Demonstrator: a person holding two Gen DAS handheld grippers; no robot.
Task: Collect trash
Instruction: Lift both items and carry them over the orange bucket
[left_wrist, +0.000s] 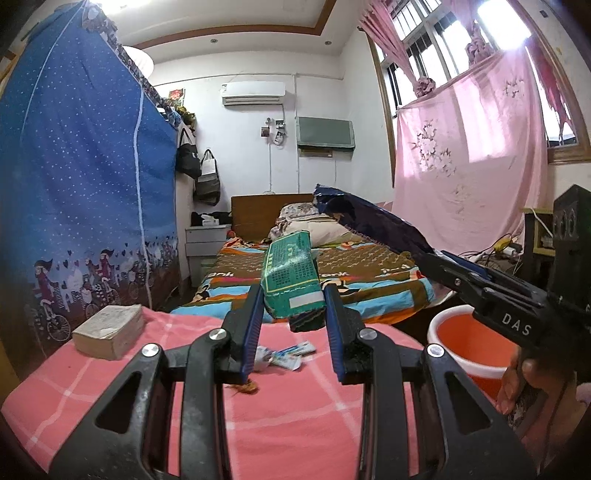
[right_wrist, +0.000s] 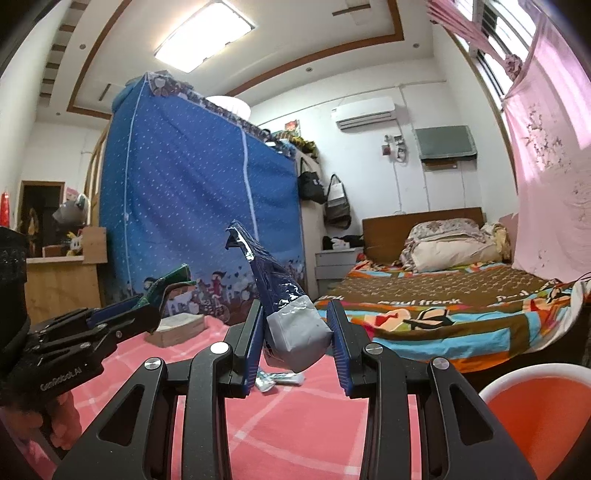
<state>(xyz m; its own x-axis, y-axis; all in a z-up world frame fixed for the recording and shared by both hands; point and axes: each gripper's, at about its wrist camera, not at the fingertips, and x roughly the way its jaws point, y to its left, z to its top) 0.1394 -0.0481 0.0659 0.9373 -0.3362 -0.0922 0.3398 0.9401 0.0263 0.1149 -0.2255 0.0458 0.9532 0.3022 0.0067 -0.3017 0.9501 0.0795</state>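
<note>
My left gripper (left_wrist: 293, 295) is shut on a green printed carton (left_wrist: 291, 273), held level above the pink checked tablecloth (left_wrist: 295, 424). To its right, my right gripper (left_wrist: 428, 258) is shut on a dark blue foil bag (left_wrist: 369, 218). In the right wrist view, that gripper (right_wrist: 295, 310) pinches the foil bag (right_wrist: 291, 328) at its silver end. The left gripper (right_wrist: 153, 314) shows at the left with the green carton (right_wrist: 173, 282). Small torn wrappers (left_wrist: 286, 354) (right_wrist: 279, 378) lie on the cloth under both grippers. An orange scrap (left_wrist: 245, 387) lies nearer to me.
An orange bucket with a white rim (left_wrist: 443, 319) (right_wrist: 517, 380) stands on the floor off the table's right edge. A thick worn book (left_wrist: 109, 328) (right_wrist: 177, 328) lies at the table's far left. Beyond are a bed (left_wrist: 332, 273) and a blue fabric wardrobe (left_wrist: 85, 184).
</note>
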